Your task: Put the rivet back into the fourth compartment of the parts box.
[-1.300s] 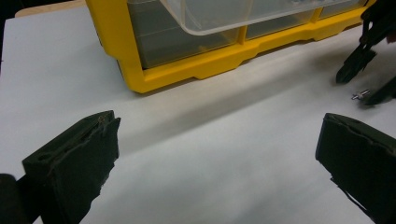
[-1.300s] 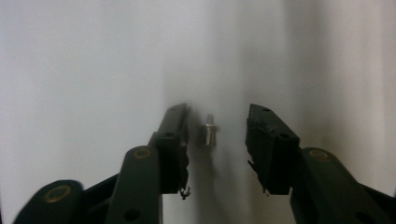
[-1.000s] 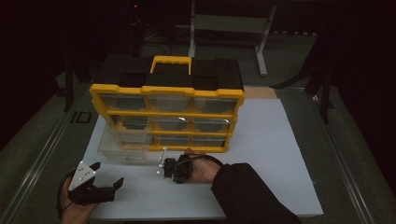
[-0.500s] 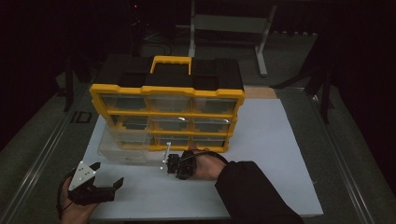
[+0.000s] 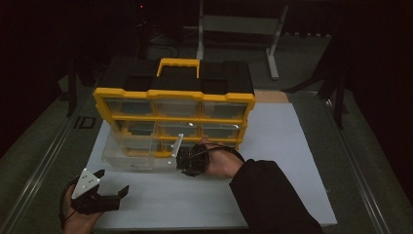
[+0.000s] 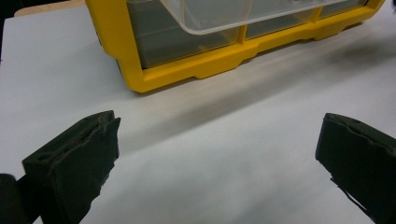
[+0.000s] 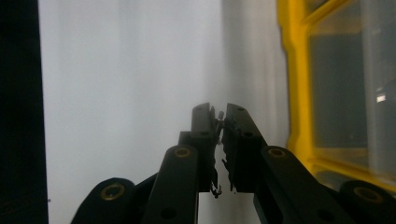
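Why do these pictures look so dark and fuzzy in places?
High view: dim room, only the white mat and yellow organizer stand out. Left gripper view: bright, with the left tongs soft-edged up close. Right gripper view: the mat behind the right tongs is hazy and blurred.

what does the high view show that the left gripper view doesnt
High view alone: the whole yellow drawer cabinet with its handle, the right gripper at the cabinet's front, and the person's dark sleeve. Left gripper view alone: a close look between the left gripper's wide-apart jaws, and the cabinet's lower front corner. Both share: the white table surface and the clear drawer pulled out of the cabinet.
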Action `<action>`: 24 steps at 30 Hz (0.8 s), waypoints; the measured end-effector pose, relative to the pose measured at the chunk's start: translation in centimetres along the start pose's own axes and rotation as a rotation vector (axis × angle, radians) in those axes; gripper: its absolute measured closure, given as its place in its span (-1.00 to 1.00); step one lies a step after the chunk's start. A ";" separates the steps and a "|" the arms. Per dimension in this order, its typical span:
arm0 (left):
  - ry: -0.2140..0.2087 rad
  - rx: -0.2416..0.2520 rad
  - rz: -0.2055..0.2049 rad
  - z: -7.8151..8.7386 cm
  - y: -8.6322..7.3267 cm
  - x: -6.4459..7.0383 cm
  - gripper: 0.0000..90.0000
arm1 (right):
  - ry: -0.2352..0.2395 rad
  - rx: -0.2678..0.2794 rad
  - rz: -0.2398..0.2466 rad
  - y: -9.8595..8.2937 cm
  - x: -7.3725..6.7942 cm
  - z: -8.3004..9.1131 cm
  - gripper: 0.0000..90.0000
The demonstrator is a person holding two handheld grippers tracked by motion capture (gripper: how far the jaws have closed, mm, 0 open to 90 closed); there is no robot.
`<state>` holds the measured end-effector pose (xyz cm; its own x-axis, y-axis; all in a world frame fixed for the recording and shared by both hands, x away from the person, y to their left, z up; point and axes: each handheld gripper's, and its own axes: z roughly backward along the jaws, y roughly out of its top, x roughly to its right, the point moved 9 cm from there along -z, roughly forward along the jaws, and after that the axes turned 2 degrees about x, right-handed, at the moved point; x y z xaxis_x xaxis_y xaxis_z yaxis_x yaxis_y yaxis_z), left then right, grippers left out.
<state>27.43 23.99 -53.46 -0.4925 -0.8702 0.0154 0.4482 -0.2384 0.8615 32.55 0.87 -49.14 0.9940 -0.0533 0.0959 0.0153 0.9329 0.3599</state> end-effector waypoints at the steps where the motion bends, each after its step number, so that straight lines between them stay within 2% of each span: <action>1: 0.000 0.002 0.002 0.0 0.0 0.0 -1.00 | -0.004 0.006 0.000 0.3 0.0 0.4 0.84; 10: -0.001 0.002 0.003 0.0 0.0 0.0 -1.00 | -0.038 0.074 0.048 2.8 0.3 3.8 0.84; 18: -0.001 0.002 0.004 -0.1 0.0 0.0 -1.00 | -0.061 0.132 0.073 5.1 0.8 6.2 0.84; 24: 0.000 0.002 0.003 0.0 0.0 0.0 -1.00 | -0.088 0.190 0.104 7.7 1.2 7.5 0.84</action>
<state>27.46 23.98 -53.49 -0.4916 -0.8707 0.0181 0.4483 -0.2352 0.8624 33.04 5.32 -39.32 0.9756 0.0004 0.2193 -0.1153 0.8516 0.5113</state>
